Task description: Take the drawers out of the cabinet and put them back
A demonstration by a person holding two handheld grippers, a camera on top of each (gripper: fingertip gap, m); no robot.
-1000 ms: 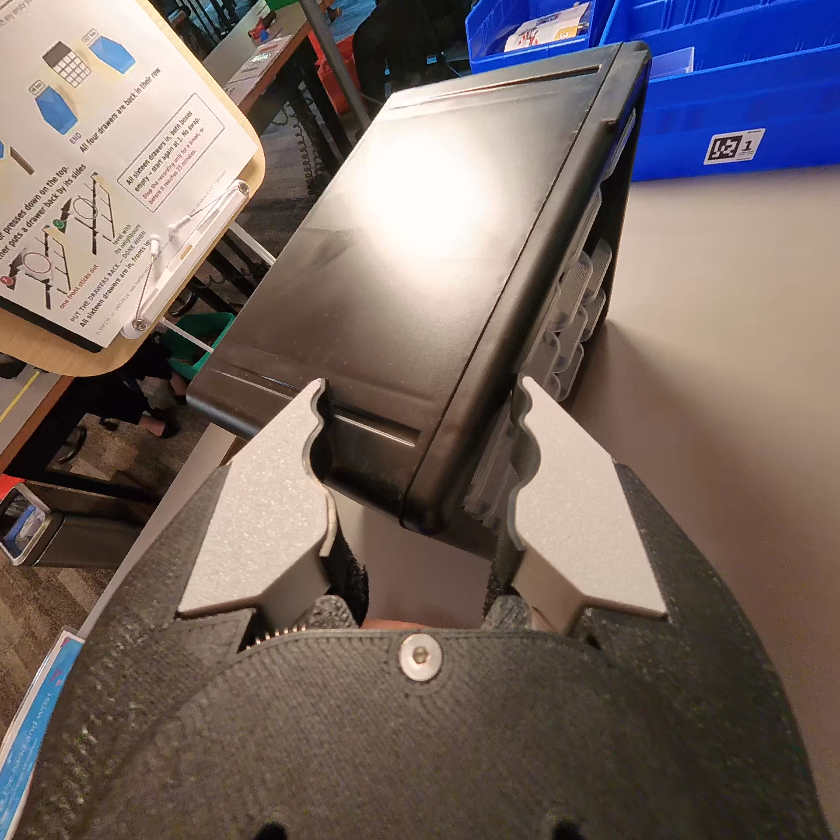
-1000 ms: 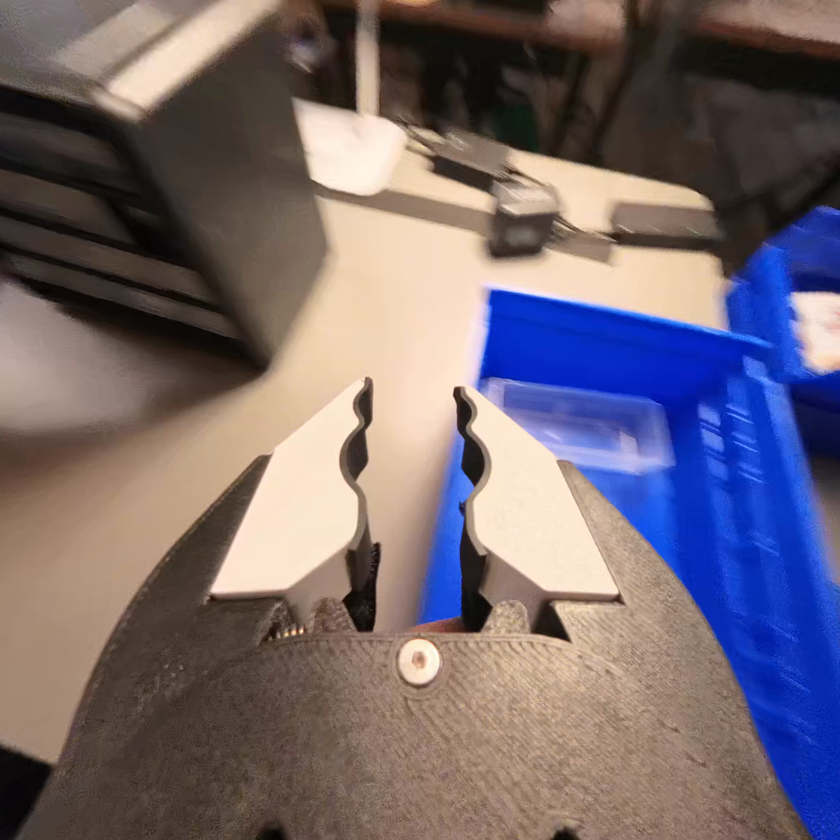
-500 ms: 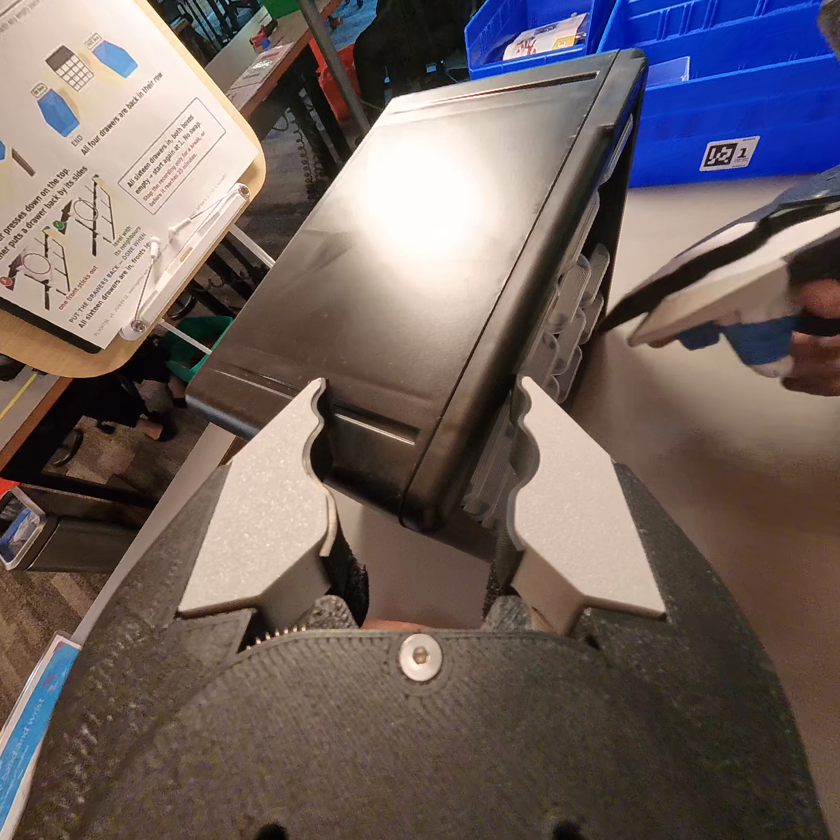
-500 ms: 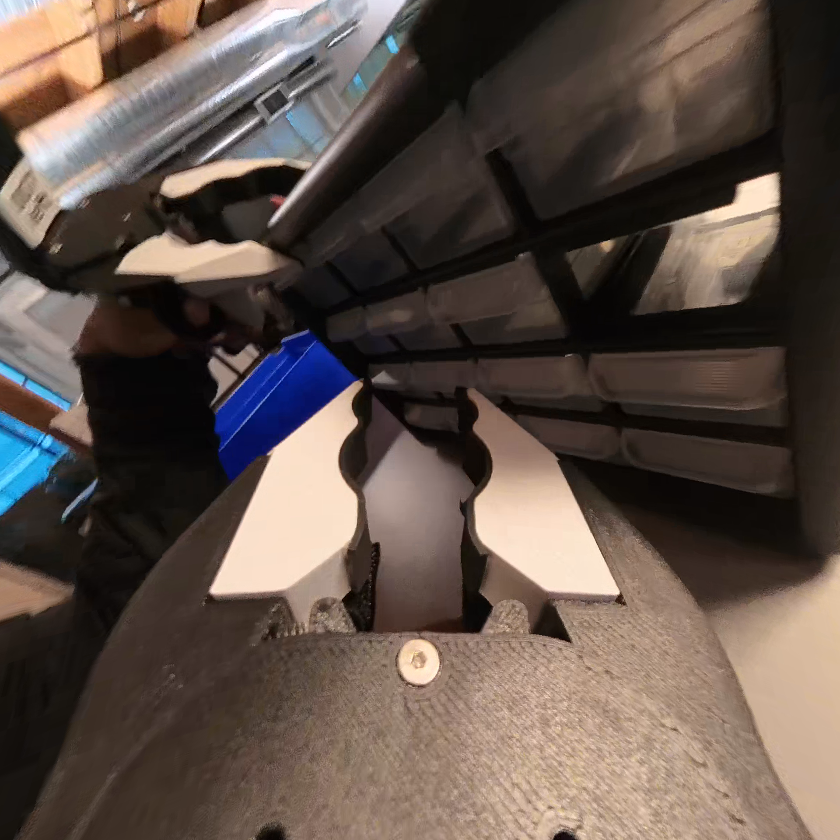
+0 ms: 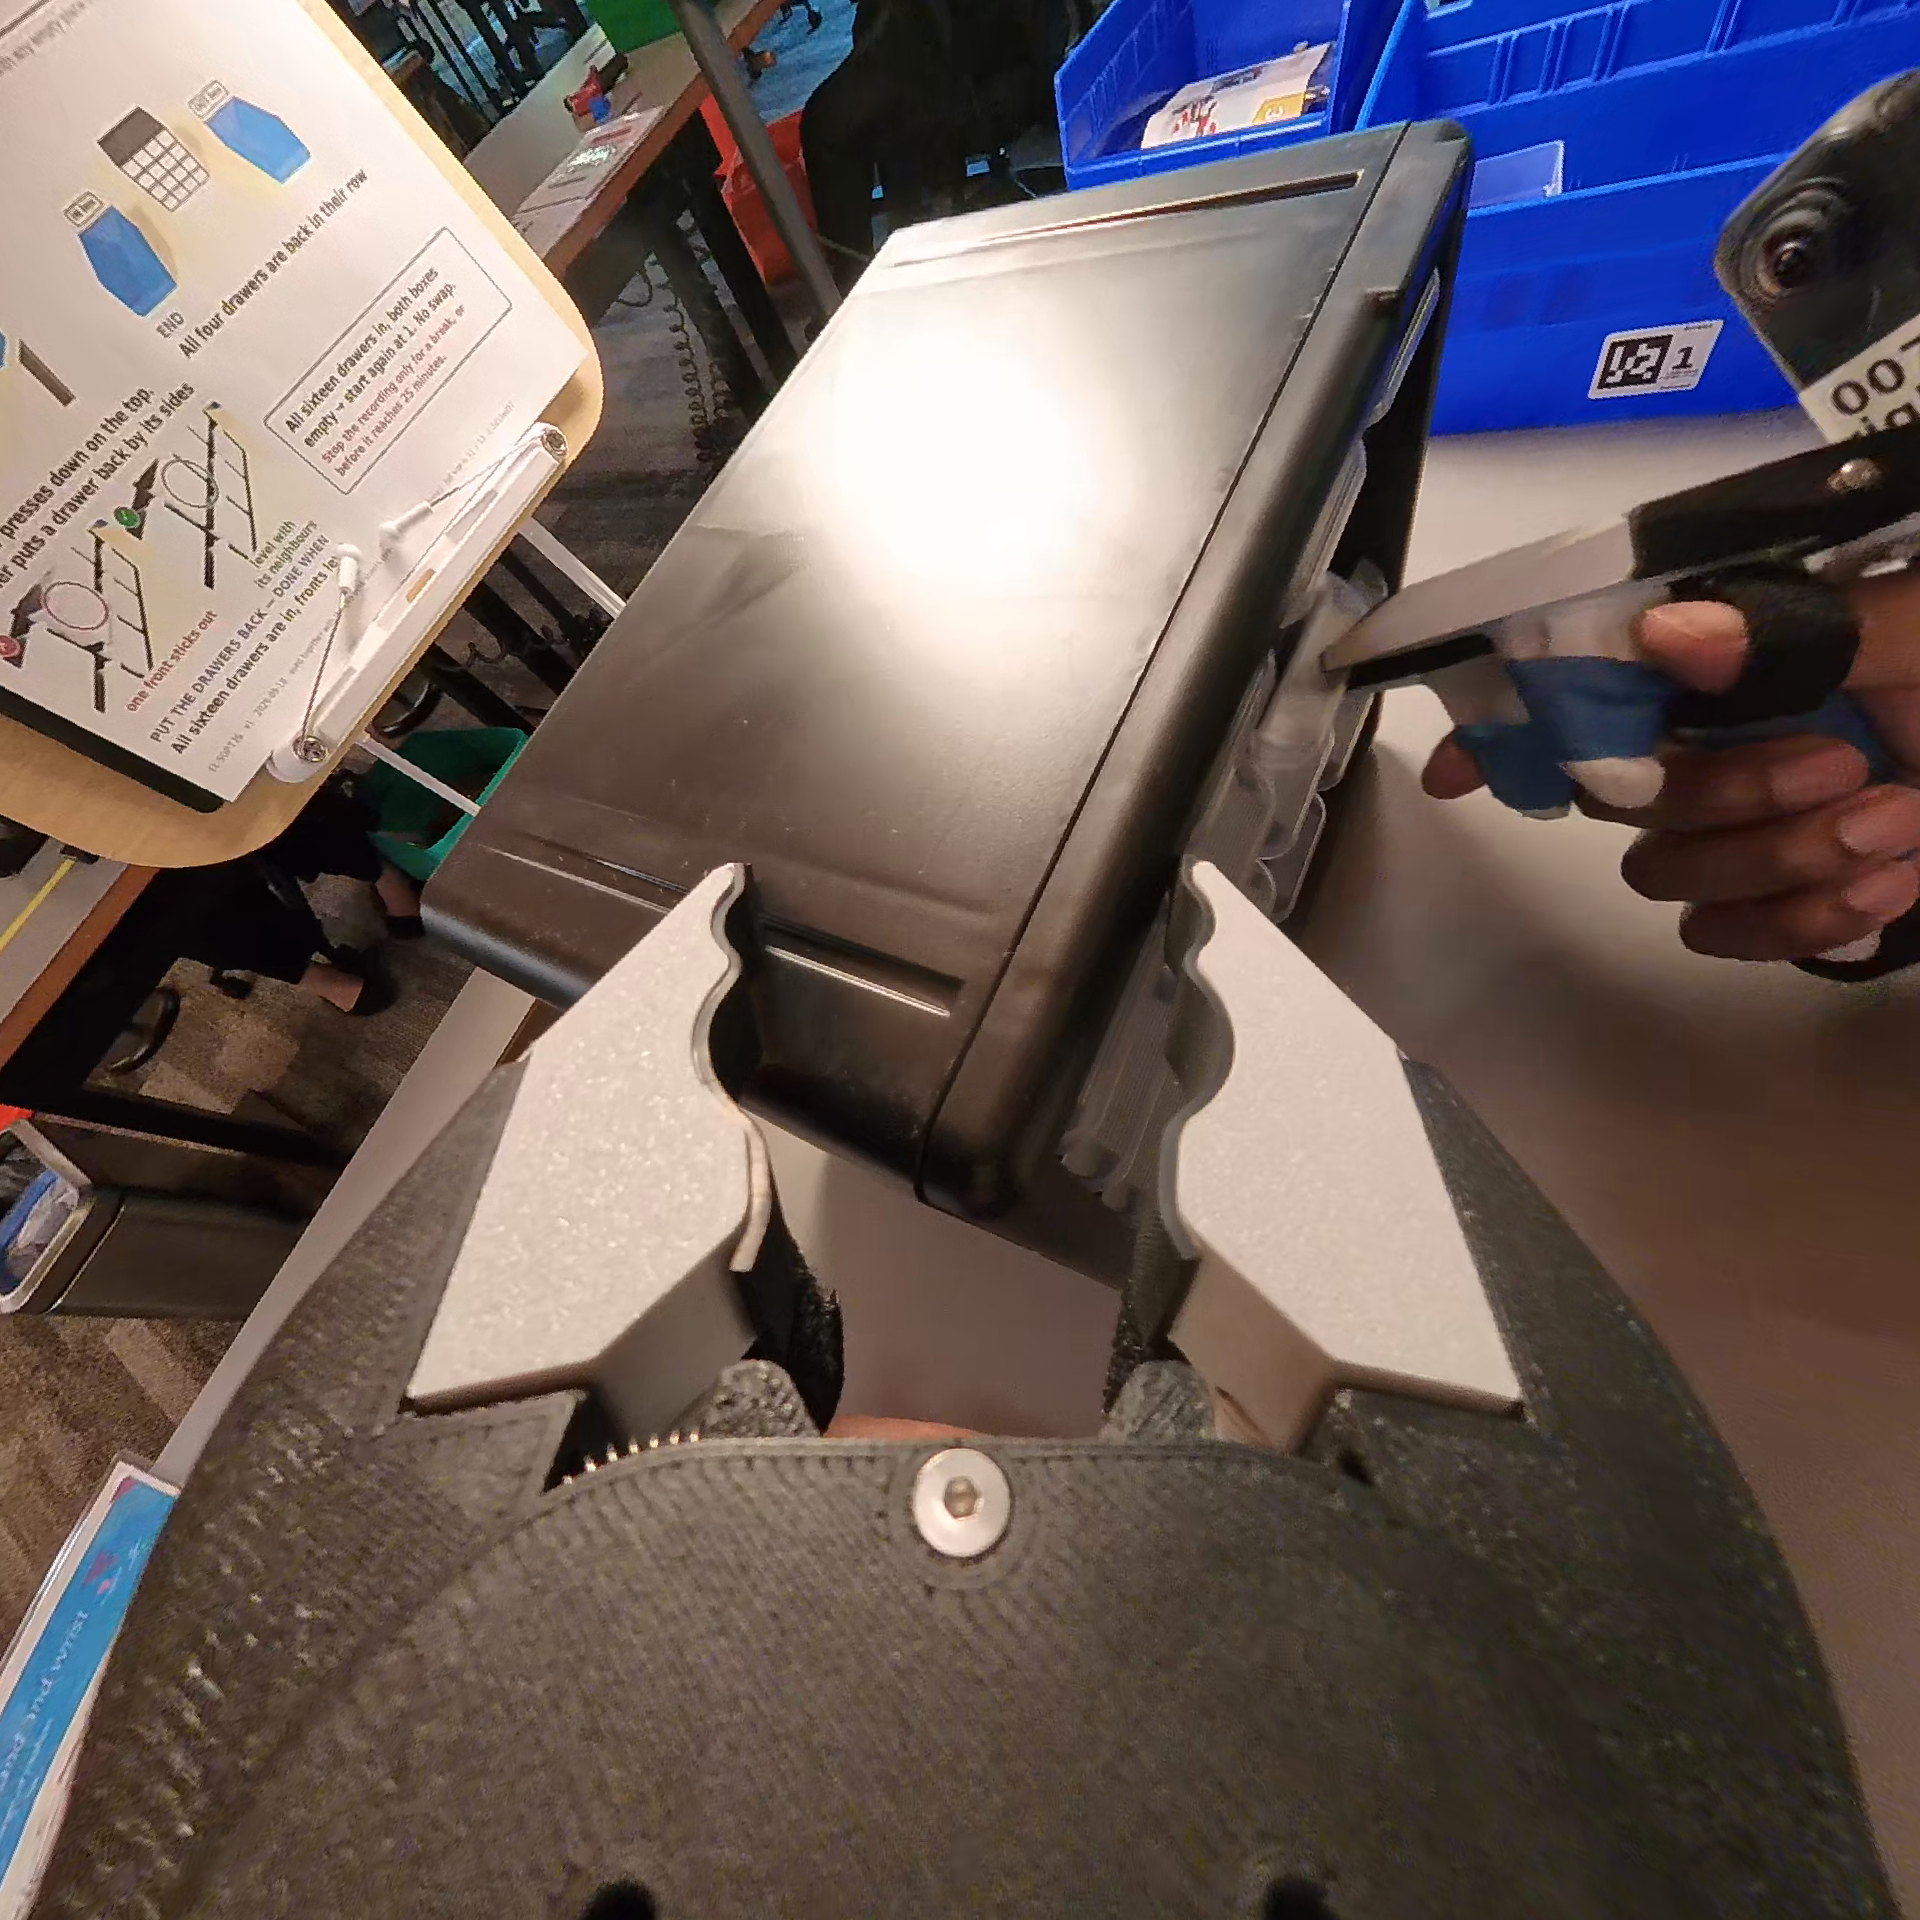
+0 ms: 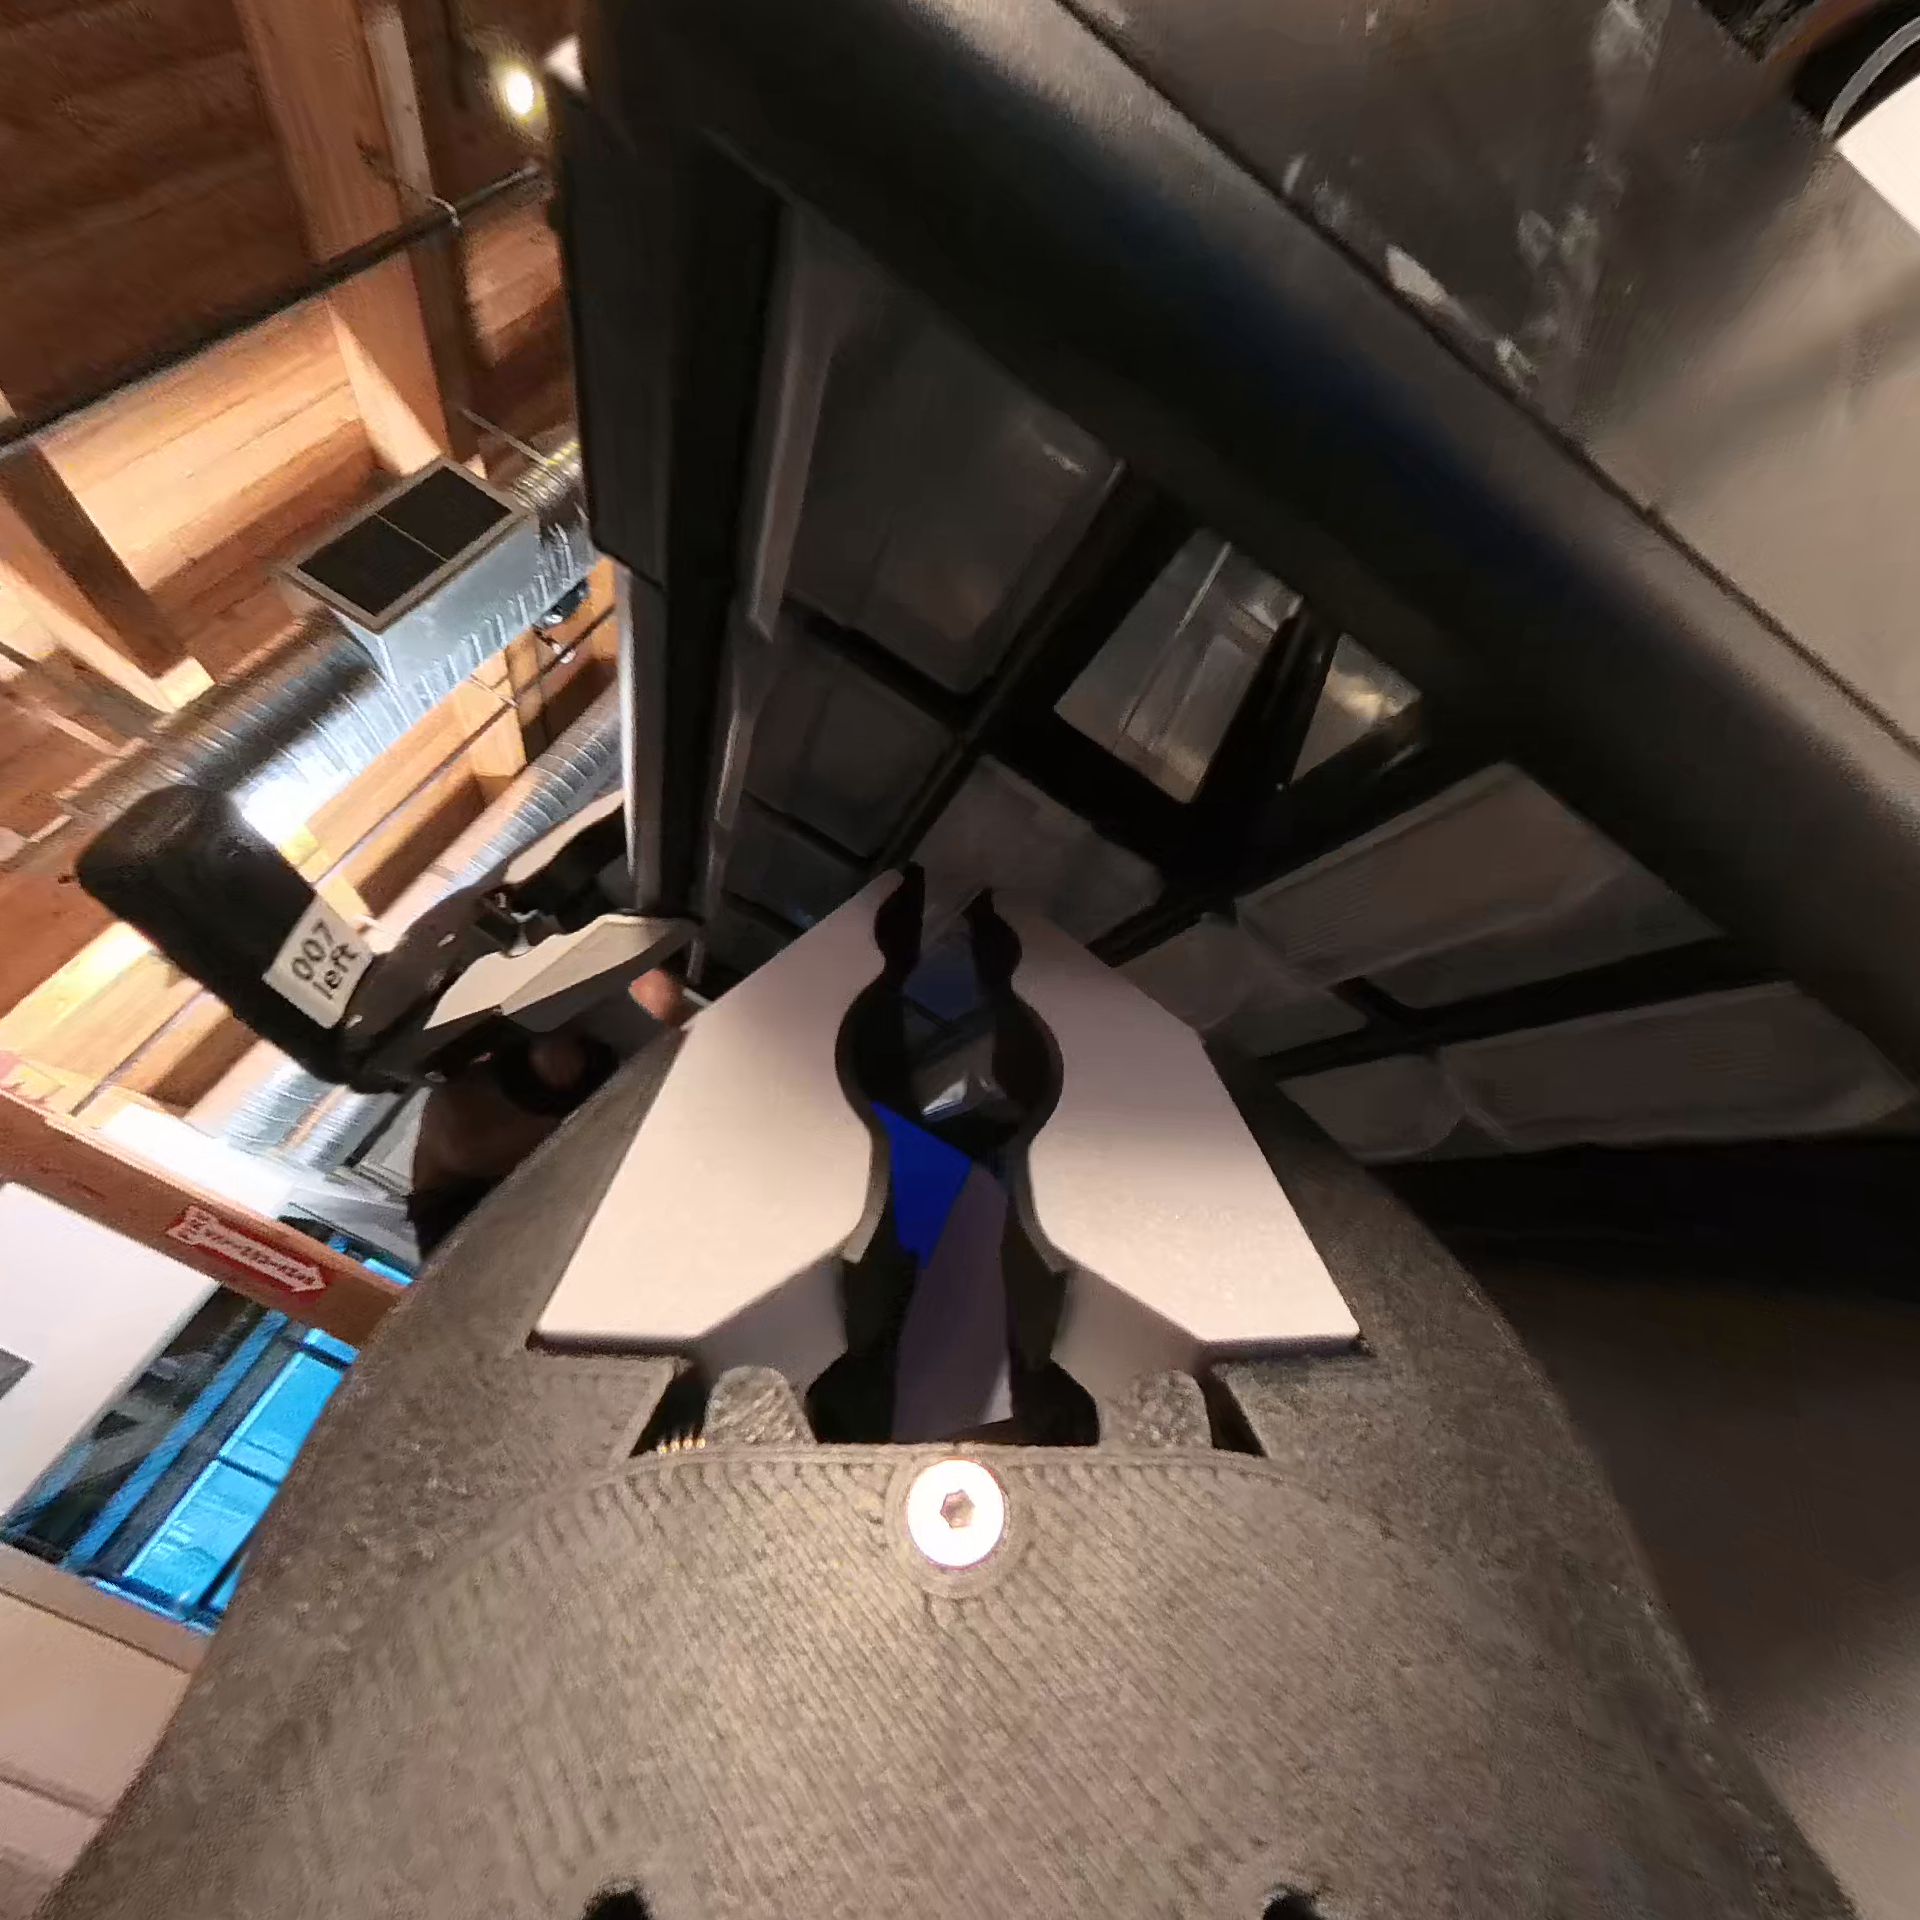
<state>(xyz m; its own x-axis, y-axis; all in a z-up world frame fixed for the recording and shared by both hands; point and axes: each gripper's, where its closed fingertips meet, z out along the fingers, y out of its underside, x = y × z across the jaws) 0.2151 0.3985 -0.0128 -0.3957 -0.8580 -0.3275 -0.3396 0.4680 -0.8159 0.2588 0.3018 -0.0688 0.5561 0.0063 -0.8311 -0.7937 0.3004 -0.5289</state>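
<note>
Black plastic forms the cabinet point(image 5: 966, 582), the largest item on the beige table point(image 5: 1621, 1195); it is tilted, with its broad glossy top panel turned toward the left wrist camera and its drawer front facing right. Behind it stand blue bins point(image 5: 1621, 208), one carrying a square marker tag, and to the left an instruction sheet point(image 5: 239, 343) is clipped to a wooden board point(image 5: 62, 810). The left gripper point(image 5: 961, 914) is spread wide and straddles the near corner of the cabinet: the left finger point(image 5: 623, 1122) lies over the top panel, the right finger point(image 5: 1299, 1122) lies beside the drawer fronts, and whether either pad presses on the housing cannot be told. In the right wrist view the cabinet front appears from below as a grid of translucent clear drawers point(image 6: 1475, 925) seated in black dividers. The right gripper point(image 6: 945, 909) is narrowed to a slim gap, with its fingertips at the handle tab of one drawer point(image 5: 1311, 665) partway down the front; a translucent strip shows between the tips, and the left wrist view shows the tips set on that tab. A hand point(image 5: 1787, 821) holds the right gripper's grip, with one finger through a black loop.
</note>
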